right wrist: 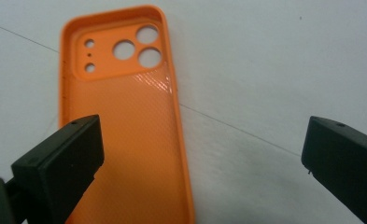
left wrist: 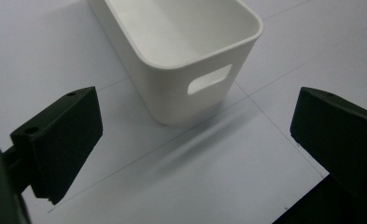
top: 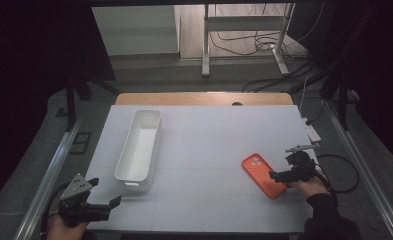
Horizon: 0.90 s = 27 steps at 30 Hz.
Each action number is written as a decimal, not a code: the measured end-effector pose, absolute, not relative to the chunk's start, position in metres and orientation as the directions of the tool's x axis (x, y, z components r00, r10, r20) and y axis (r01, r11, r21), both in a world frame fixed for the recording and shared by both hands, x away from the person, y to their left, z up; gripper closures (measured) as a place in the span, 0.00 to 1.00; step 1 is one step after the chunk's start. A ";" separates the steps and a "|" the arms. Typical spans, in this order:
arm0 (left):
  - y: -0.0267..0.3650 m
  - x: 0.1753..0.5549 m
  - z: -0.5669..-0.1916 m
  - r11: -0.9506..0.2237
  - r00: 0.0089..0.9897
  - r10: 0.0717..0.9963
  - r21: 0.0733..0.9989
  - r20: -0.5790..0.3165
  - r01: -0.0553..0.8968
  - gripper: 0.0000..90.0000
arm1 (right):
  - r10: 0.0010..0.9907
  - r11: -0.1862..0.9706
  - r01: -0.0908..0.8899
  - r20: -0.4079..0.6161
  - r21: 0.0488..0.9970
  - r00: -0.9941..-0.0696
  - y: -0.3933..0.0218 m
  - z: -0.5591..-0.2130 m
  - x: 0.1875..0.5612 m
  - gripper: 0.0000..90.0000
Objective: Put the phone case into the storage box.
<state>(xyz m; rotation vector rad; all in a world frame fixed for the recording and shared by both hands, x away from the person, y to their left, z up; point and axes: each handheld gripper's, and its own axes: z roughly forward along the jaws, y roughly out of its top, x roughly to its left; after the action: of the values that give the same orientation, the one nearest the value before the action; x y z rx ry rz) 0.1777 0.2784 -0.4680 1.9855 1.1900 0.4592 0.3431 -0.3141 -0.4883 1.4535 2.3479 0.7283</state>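
Note:
An orange phone case (top: 264, 174) lies open side up on the white table, camera holes at its far end. My right gripper (top: 283, 170) hovers at its near right end, open; in the right gripper view the orange phone case (right wrist: 125, 121) lies between the jaws, nearer the left jaw, untouched. A long white bin (top: 140, 144) stands empty at the left of the table. My left gripper (top: 105, 192) is open near the table's front left corner, pointing at the near end of the white bin (left wrist: 181, 51), a short way off from it.
The white table sheet (top: 209, 145) has free room between bin and case. A wooden strip (top: 204, 98) runs along the far edge. Metal rails flank the table, a stand (top: 244, 30) and cables lie on the floor behind, and a white power strip (top: 311, 131) sits at the right edge.

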 end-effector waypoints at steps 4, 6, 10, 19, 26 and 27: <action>0.278 0.178 -0.468 -0.275 0.500 0.863 0.761 -0.074 0.588 0.03 | 0.886 0.387 0.753 0.013 0.532 -0.464 -0.314 -0.497 0.345 0.00; 0.279 0.178 -0.468 -0.275 0.500 0.863 0.761 -0.074 0.588 0.03 | 0.879 0.405 0.751 0.006 0.521 -0.478 -0.314 -0.501 0.346 0.00; 0.279 0.178 -0.468 -0.274 0.500 0.863 0.760 -0.076 0.589 0.03 | 0.870 0.428 0.757 0.004 0.494 -0.494 -0.312 -0.508 0.347 0.00; 0.279 0.178 -0.468 -0.274 0.500 0.863 0.760 -0.077 0.589 0.03 | 0.867 0.442 0.763 -0.008 0.471 -0.498 -0.310 -0.511 0.348 0.00; 0.278 0.178 -0.468 -0.276 0.501 0.862 0.759 -0.076 0.590 0.03 | 0.852 0.466 0.755 -0.004 0.461 -0.523 -0.312 -0.504 0.348 0.20; 0.278 0.178 -0.468 -0.276 0.501 0.862 0.759 -0.075 0.590 0.03 | 0.851 0.466 0.754 0.000 0.462 -0.525 -0.312 -0.502 0.348 0.26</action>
<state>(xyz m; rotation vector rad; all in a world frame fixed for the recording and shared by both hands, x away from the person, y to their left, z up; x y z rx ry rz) 0.1782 0.2783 -0.4681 1.9878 1.1901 0.4575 0.3482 -0.3123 -0.5023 1.3854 2.4842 0.6086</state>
